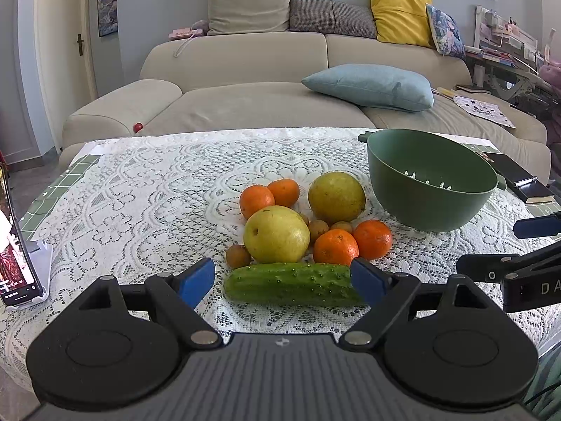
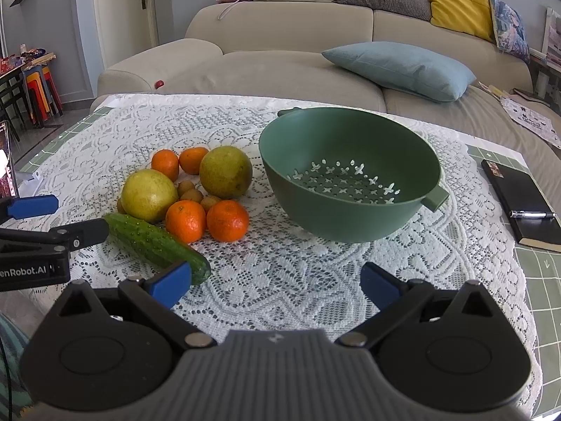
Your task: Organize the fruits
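My left gripper (image 1: 282,282) is open low over the lace cloth. A green cucumber (image 1: 291,282) lies crosswise just ahead of its fingers, its right end hidden behind the right pad. Beyond it sit two large yellow-green fruits (image 1: 277,235) (image 1: 336,196), several oranges (image 1: 335,246) and small brown longans (image 1: 238,255). An empty green colander bowl (image 2: 350,221) stands to the right of the pile. My right gripper (image 2: 277,280) is open over bare cloth in front of the bowl, holding nothing. Its left pad overlaps the near end of the cucumber (image 2: 154,242).
A phone on a white stand (image 1: 14,256) sits at the table's left edge. At the right edge lies a black notebook (image 2: 522,203) with a pen on it. A green grid mat (image 2: 540,280) shows under the cloth. Behind the table is a beige sofa (image 1: 245,70).
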The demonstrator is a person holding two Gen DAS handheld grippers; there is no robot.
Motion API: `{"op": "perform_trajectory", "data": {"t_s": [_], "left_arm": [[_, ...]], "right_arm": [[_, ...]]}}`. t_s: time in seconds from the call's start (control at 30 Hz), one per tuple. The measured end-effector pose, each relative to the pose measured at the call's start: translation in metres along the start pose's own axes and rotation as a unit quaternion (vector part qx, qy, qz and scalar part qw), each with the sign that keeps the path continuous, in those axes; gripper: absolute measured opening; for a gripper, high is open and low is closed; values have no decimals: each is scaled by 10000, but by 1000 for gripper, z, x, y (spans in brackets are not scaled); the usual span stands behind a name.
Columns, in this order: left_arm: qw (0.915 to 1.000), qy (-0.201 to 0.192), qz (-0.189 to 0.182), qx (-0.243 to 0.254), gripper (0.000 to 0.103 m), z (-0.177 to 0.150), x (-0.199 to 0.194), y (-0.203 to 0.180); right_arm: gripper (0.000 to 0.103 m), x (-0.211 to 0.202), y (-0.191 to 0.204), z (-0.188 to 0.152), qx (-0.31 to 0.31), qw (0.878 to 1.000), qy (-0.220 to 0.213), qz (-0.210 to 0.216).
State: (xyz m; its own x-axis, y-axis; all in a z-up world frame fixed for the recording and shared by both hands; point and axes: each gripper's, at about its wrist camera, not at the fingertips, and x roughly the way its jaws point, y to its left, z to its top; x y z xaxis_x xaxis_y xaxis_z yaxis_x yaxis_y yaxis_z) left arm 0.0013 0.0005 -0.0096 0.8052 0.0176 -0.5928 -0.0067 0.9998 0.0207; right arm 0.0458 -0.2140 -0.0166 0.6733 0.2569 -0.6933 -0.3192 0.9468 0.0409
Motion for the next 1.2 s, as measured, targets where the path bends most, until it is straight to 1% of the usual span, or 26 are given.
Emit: {"op": "perform_trajectory", "data": {"t_s": [1.13, 1.2], "left_arm": [[10000, 7, 3, -8, 102, 0, 0, 0], [10000, -8, -23, -25, 102, -2, 0, 1]], "right_arm": [[99, 3, 4, 0, -68, 10000, 28, -12], [99, 3, 2, 0, -45, 9999, -42, 81]]}}
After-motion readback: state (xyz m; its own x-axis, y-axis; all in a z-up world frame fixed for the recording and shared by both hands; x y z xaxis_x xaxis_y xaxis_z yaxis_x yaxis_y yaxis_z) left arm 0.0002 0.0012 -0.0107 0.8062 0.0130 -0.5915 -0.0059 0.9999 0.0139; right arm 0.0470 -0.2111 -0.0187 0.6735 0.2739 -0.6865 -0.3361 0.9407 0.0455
